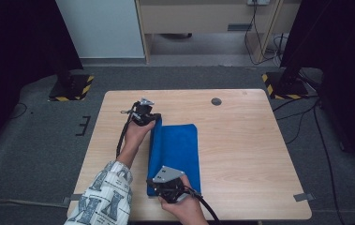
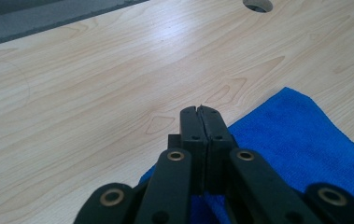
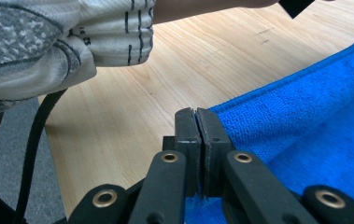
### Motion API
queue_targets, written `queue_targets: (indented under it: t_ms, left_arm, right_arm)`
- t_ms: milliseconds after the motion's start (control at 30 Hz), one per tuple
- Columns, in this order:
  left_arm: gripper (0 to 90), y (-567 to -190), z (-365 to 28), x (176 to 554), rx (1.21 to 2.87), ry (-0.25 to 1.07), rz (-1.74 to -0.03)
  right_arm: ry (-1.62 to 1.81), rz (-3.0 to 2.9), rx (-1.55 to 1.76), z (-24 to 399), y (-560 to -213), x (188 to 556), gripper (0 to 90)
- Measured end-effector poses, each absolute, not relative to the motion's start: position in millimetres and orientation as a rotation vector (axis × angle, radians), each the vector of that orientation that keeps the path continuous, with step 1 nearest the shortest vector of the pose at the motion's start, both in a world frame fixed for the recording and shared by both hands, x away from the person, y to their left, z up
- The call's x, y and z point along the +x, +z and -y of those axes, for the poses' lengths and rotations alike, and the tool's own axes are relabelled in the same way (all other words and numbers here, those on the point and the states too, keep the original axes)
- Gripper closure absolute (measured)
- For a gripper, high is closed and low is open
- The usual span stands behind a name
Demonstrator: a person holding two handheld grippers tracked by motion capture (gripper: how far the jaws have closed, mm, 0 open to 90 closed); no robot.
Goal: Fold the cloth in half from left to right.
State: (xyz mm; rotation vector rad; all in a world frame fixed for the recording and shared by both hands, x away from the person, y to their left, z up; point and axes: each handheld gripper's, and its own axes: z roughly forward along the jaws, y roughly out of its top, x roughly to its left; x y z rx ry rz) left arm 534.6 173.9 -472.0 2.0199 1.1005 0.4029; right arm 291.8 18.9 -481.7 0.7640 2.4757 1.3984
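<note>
a blue towel (image 1: 175, 157) lies folded on the light wooden table (image 1: 240, 154), a long strip running from near the person's edge toward the middle, a little left of centre. the left claw (image 1: 152, 119) sits at the towel's far left corner, held by a hand (image 1: 137, 133) whose patterned sleeve (image 1: 102, 194) comes in from the bottom. in the left gripper view the left claw (image 2: 198, 109) has its jaws pressed flat together, with blue cloth showing right at their base, so it looks clenched on the towel's (image 2: 300, 140) edge, lifted a bit off the wood. the right claw (image 1: 159, 191) is at the near left corner of the towel, a grey three-cornered plate (image 1: 168, 174) on top of it and a black cable (image 1: 207, 208) trailing off toward the person. in the right gripper view the right claw (image 3: 195, 112) is likewise closed tight, jaws touching, with the towel (image 3: 305, 121) bunched in under them, so it too grips the cloth's edge. the sleeve (image 3: 48, 42) of the other arm hangs across the top of that view, above the bare table (image 3: 132, 102). farther off on the table there is a round grey cable hole (image 1: 216, 101), well apart from the towel. around the table the floor is dark carpet (image 1: 34, 140), with two stand bases marked in yellow and black stripes (image 1: 72, 87) beyond the far edge.
</note>
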Motion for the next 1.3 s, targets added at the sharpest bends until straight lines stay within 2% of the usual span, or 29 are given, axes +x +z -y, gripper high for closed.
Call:
queue_targets:
  t_ms: [1300]
  left_arm:
    - [89.2,-475.9,-128.3,533.7,2.029,0.377,-1.053]
  right_arm:
    - [1.366,-2.464,0.855,32.8,-485.4,293.1,88.5]
